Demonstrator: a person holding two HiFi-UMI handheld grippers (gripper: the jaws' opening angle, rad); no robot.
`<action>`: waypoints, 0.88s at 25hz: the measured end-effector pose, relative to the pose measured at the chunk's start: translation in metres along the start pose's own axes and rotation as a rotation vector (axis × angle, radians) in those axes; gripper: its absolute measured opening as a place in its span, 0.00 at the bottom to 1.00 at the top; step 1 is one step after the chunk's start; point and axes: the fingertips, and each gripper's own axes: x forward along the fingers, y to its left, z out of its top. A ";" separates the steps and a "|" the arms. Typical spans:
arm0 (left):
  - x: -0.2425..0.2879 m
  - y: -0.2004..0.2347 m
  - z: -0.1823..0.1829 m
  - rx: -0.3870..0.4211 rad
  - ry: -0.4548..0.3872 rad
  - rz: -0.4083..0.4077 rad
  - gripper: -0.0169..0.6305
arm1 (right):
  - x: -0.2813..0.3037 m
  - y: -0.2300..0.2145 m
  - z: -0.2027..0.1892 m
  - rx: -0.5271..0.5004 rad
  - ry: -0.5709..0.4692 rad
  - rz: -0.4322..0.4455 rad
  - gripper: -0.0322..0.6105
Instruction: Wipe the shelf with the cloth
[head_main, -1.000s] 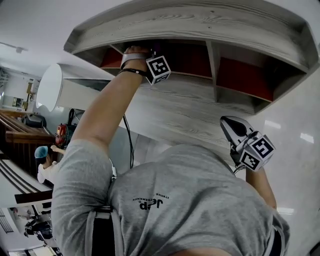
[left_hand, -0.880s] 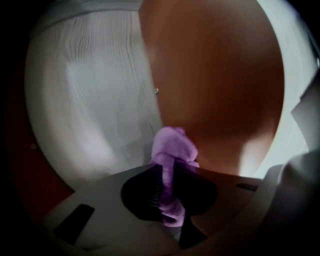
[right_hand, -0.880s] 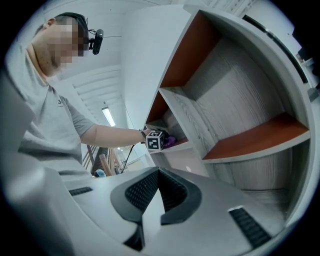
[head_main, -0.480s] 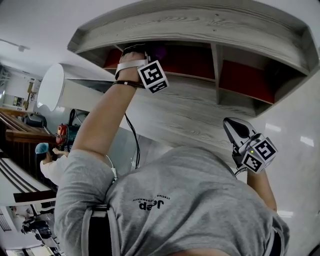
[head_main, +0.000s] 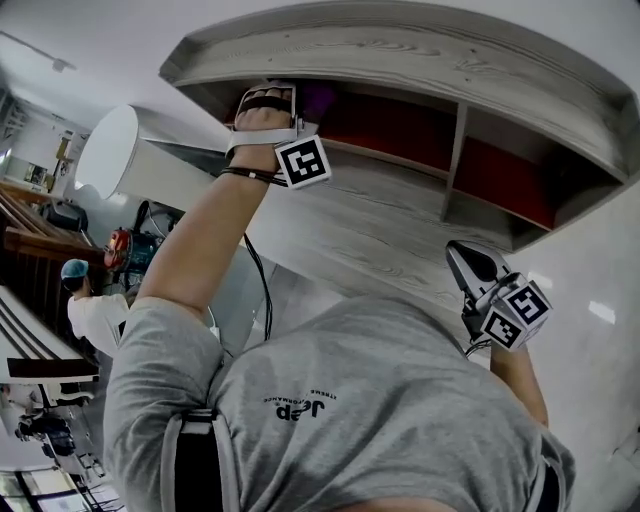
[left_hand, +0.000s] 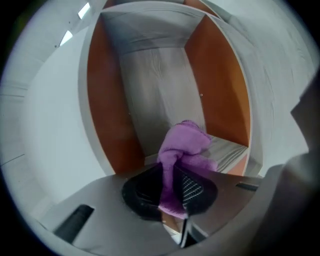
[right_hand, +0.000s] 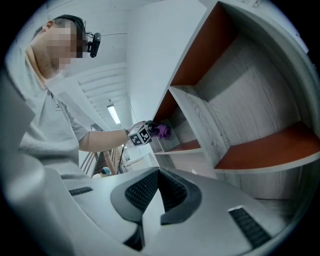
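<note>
Wiping is underway — I'm pinching the cloth (left_hand: 182, 145) in my left tool (left_hand: 172, 187) at the shelf (left_hand: 160, 85); right tool (right_hand: 159, 192) is idling closed, empty — next, I reckon, sweeping firmly across.

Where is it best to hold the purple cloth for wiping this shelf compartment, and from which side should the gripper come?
Grip the cloth at its narrow gathered end, as the left gripper does, coming from the open front of the shelf compartment. The loose wad then sticks out ahead of the jaws for wiping.

A workroom: wall shelf (head_main: 400, 50), ceiling strip light (right_hand: 113, 114), capped worker (head_main: 93, 318) behind.
</note>
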 end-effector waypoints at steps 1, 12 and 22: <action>0.002 -0.001 0.001 -0.008 0.004 -0.004 0.14 | 0.002 0.001 0.001 -0.001 0.001 -0.001 0.06; -0.014 -0.147 0.037 -0.102 -0.078 -0.463 0.14 | 0.008 0.003 0.001 -0.014 0.041 -0.036 0.06; -0.035 -0.080 0.077 -0.868 -0.394 -0.631 0.14 | 0.021 0.026 0.016 -0.090 0.105 -0.174 0.06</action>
